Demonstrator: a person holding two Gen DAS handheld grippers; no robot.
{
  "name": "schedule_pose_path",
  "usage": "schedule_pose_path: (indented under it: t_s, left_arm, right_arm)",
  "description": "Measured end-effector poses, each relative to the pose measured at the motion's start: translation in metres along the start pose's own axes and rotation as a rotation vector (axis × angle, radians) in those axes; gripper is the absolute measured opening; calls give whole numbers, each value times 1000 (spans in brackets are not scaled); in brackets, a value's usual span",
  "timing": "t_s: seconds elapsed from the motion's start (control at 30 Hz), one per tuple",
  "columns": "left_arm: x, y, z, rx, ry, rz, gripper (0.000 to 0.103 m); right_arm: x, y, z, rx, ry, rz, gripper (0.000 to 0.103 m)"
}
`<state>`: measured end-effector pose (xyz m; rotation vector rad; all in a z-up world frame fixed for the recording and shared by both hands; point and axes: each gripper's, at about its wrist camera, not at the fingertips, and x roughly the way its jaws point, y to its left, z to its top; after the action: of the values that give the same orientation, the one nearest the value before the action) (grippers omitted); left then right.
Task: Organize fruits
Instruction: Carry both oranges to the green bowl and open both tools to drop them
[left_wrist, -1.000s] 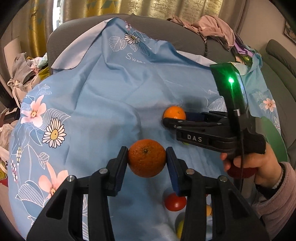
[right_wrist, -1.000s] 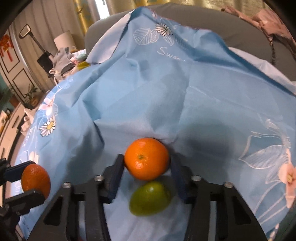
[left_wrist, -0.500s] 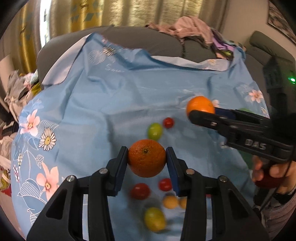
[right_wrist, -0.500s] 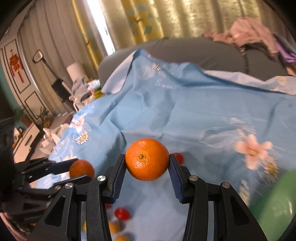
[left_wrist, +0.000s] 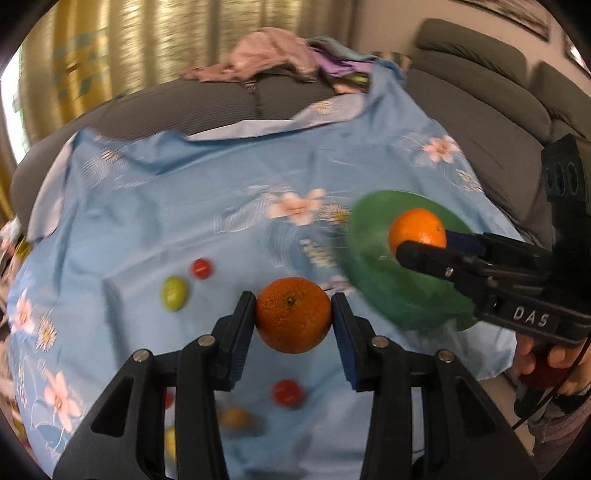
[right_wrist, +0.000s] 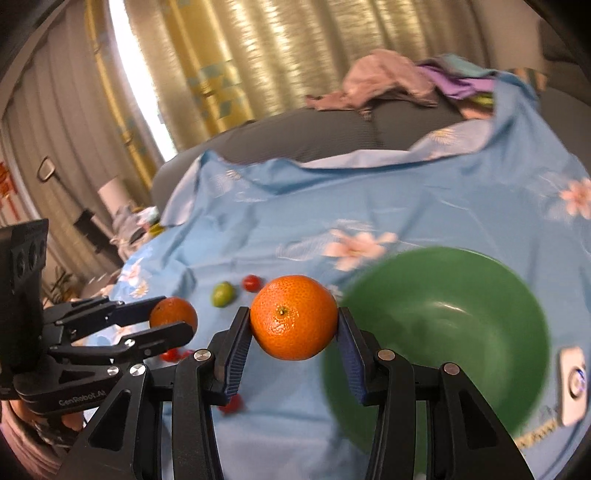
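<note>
My left gripper (left_wrist: 293, 317) is shut on a dark orange (left_wrist: 293, 314), held above the blue flowered cloth (left_wrist: 147, 221). My right gripper (right_wrist: 293, 323) is shut on a brighter orange (right_wrist: 293, 316) just left of a green bowl (right_wrist: 461, 288). In the left wrist view that right gripper (left_wrist: 421, 243) holds its orange (left_wrist: 417, 229) over the green bowl (left_wrist: 373, 280). The right wrist view shows the left gripper (right_wrist: 173, 321) at the left with its orange (right_wrist: 173, 312). Small fruits lie on the cloth: a green one (left_wrist: 173, 293), red ones (left_wrist: 201, 268) (left_wrist: 287, 392) and a yellowish one (left_wrist: 236, 419).
The cloth covers a grey sofa (left_wrist: 221, 107) with a heap of clothes (left_wrist: 273, 59) on its back. A white device (right_wrist: 571, 384) lies right of the bowl. A hand (left_wrist: 546, 362) grips the right tool. Curtains (right_wrist: 240, 66) hang behind; the cloth's edge drops off at the front right.
Both grippers swung to the right and rose, each still holding its orange. The green bowl has come into view, and the right orange now hangs over it.
</note>
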<state>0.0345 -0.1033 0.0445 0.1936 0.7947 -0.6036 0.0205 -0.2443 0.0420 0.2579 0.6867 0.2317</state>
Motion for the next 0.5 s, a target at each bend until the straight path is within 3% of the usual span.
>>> schedule_pose_path:
  t_s: [0.27,0.5]
  left_arm:
    - [33,-58,23,107,33,-79,42]
    - [68,-84,28,156,84,-65,43]
  right_arm:
    - [-25,-44,-15,56,-4,-124,47]
    - [-27,-68,-29,61,41,-223,48]
